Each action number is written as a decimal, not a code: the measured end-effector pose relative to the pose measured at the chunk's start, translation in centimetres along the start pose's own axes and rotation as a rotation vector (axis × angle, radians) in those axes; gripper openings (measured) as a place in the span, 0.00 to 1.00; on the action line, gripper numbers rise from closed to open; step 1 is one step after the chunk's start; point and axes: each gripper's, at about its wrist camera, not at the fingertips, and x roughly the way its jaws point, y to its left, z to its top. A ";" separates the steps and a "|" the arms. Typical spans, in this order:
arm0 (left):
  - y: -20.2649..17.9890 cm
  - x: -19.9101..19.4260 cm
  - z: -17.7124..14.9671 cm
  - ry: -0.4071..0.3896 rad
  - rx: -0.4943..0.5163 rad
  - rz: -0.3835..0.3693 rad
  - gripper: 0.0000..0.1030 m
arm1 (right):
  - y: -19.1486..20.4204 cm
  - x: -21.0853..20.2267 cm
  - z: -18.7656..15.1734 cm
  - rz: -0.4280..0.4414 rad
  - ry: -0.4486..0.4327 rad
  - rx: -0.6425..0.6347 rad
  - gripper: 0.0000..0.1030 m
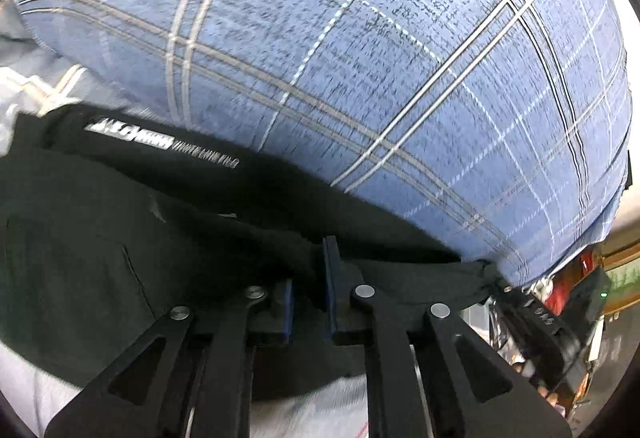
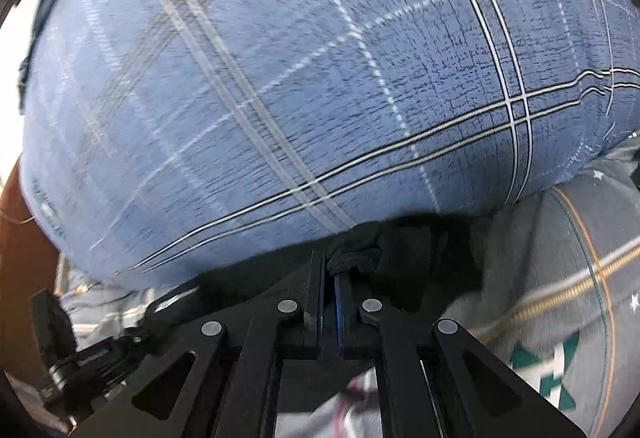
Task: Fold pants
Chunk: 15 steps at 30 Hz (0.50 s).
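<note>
The black pants (image 1: 120,238) with white lettering near the waistband lie across the lower left of the left wrist view. My left gripper (image 1: 310,278) is shut on a fold of the black pants, and the cloth stretches right to the other gripper (image 1: 516,302). In the right wrist view my right gripper (image 2: 329,278) is shut on a bunched edge of the black pants (image 2: 360,254). The left gripper (image 2: 80,358) shows at the lower left of that view.
A blue plaid bedcover (image 1: 360,57) fills the upper part of both views (image 2: 280,77). A grey pillow or quilt with green shapes (image 2: 560,298) lies at the right. Pale cloth (image 1: 36,85) lies at the left. Clutter (image 1: 580,286) sits by the bed edge.
</note>
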 end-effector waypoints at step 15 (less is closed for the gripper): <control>1.8 -3.9 0.3 -0.117 0.039 -0.038 0.79 | -2.5 0.9 0.8 0.028 -0.007 -0.016 0.55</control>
